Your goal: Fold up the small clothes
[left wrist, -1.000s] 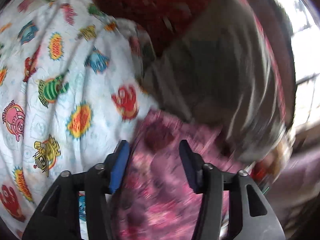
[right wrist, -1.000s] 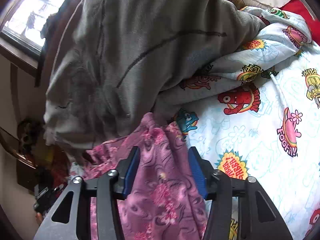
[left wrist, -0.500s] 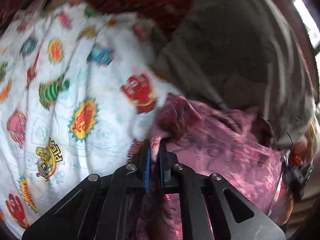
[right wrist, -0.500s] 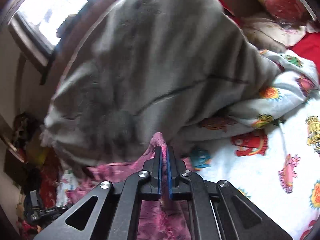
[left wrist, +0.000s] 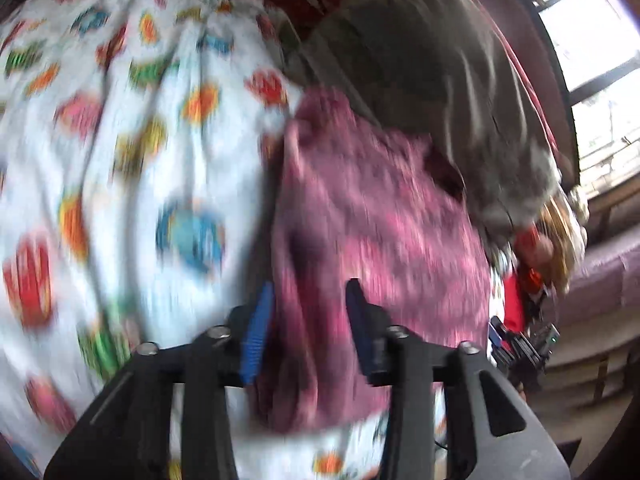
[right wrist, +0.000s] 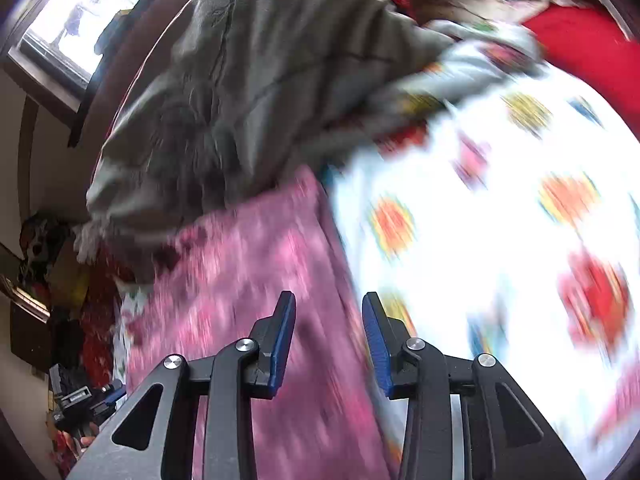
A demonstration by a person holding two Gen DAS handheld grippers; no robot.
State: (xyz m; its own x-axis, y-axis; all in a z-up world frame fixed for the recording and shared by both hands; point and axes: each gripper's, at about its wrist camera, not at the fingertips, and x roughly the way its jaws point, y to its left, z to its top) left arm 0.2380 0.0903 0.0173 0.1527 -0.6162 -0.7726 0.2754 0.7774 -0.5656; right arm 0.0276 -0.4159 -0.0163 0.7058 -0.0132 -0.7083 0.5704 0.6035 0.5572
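On the bed, your two claws differ from half a second back: both were then pinched flat on a raised edge of the pink cloth (left wrist: pixel 372 216), and now both have just been opening. Your left claw (left wrist: pixel 310 320) stands partly open with its blue pads apart; the cloth lies in the gap and below it, and you cannot tell from this blurred view whether the left pad brushes the fabric. Your right claw (right wrist: pixel 330 332) is likewise partly open, the cloth's right edge running up through the gap, with neither pad pressing on it. Nothing is gripped in either claw.

The cloth has gone from a bunched peak at the fingertips to a broad, flatter spread. It is pink to maroon with a mottled print, smeared by motion blur. In the left view it lies right of the sheet's bright patch, its far end against the grey blanket (left wrist: pixel 440 80). In the right view it fills the lower left, its straight right edge meeting the cartoon sheet (right wrist: pixel 500 220), its far end tucked at the foot of the grey heap.

Beyond the blanket a window (right wrist: pixel 92 12) shows bright. Clutter at the bedside is too blurred to name.
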